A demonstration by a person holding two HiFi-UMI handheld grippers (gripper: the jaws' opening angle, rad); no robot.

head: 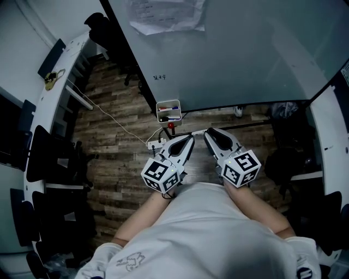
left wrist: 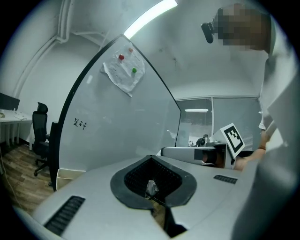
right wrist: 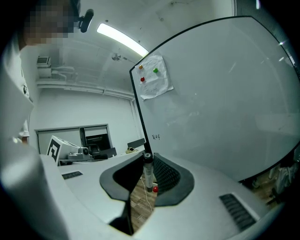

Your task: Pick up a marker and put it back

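Right gripper view – right claw nearly closed, a mere slit, gripping nothing; left claw likewise pinched together and empty. Straight beyond the right claw's tips, well apart – markers lie in the tray at the foot of the whiteboard.

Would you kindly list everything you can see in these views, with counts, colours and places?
whiteboard: one, pale grey, black frame, upright ahead
paper: one, white, fixed high on the whiteboard
magnets: three, red, green, orange, on the paper
tray: one, white, at the whiteboard's lower corner
spare markers: count unclear, blue and red parts, in the tray
marker: one, white body, black cap, between the jaws of the right tool
power strip: one, white, on the floor near the tray
chairs: several, black, left side
floor: wooden, brown
shirt: one, white, the person's
left tool: one, white-grey, jaws together
right tool: one, white-grey, shut on the marker
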